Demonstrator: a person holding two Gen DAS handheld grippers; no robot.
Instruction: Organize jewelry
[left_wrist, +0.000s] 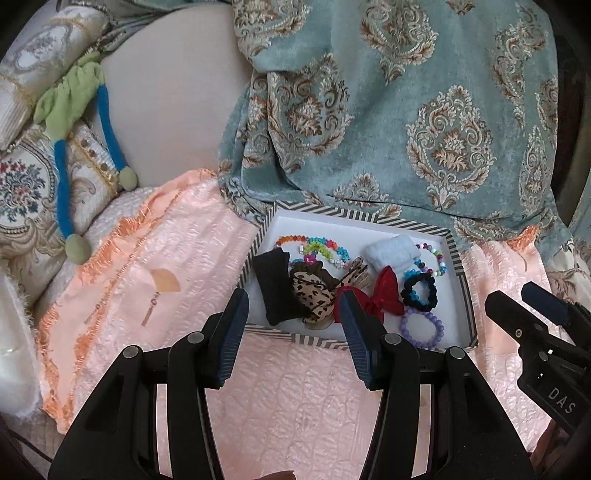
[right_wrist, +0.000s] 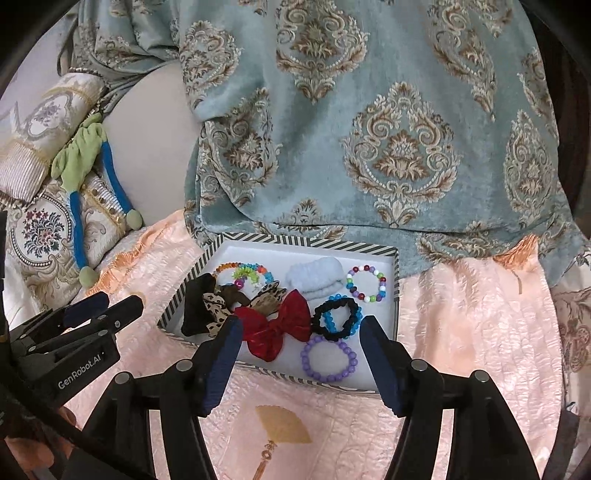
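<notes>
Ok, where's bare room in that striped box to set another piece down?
In the striped box, bare floor runs along the back wall behind the white cloth roll, and beside the purple bead bracelet near the front. The left half is crowded around the red bow.

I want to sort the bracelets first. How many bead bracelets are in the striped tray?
4, possibly more hidden. A purple bracelet lies at the near edge, a blue one sits with the black scrunchie, a multicolour one is far right, and rainbow beads are far left.
</notes>
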